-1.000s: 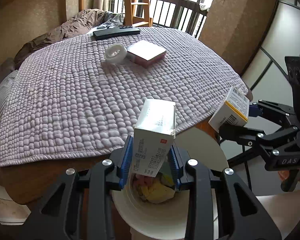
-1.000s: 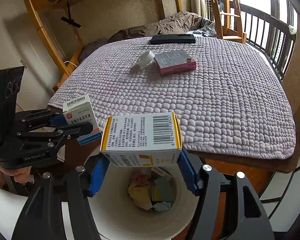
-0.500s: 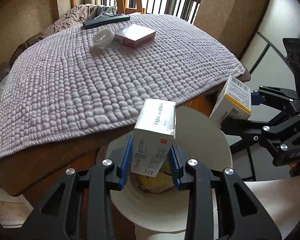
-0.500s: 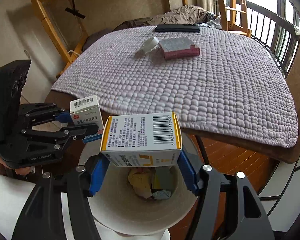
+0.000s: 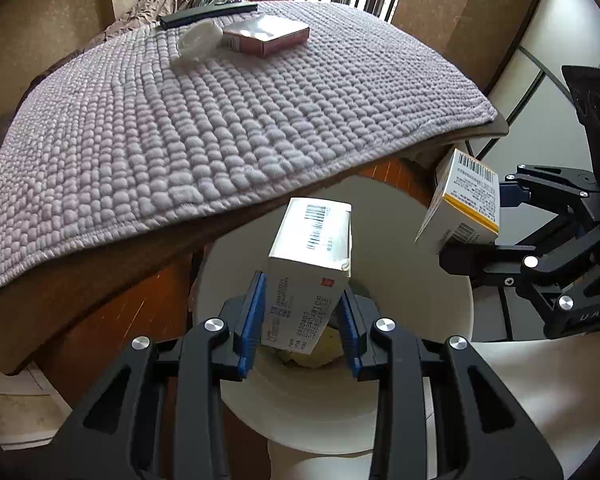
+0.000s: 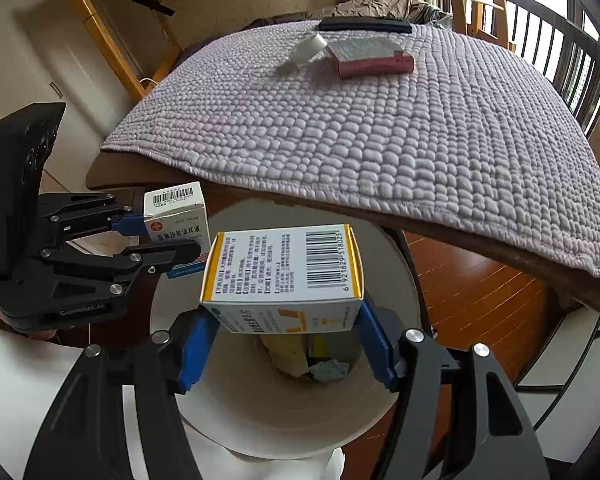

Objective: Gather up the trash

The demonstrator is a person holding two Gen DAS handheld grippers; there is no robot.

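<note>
A white box (image 5: 310,268) printed with a black barcode and a red mark is seen at lower centre. A yellow-edged white box (image 6: 284,276) is seen at centre. The fingers (image 5: 252,320) are lined in blue. The bin (image 5: 412,240) is cream. A nubbly lilac-grey blanket (image 5: 204,120) covers the upper frame, with a pink box (image 5: 266,34) on it.

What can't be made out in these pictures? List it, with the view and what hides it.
- Contents of the white bin: both views; the yellow-trimmed box in the right gripper and the white box in the left gripper cover most of it.
- Bin base: cut off by the lower edge of both views.
- Pink box label: too small, both views.
- Black bar at the mat's far edge: too small to identify.
</note>
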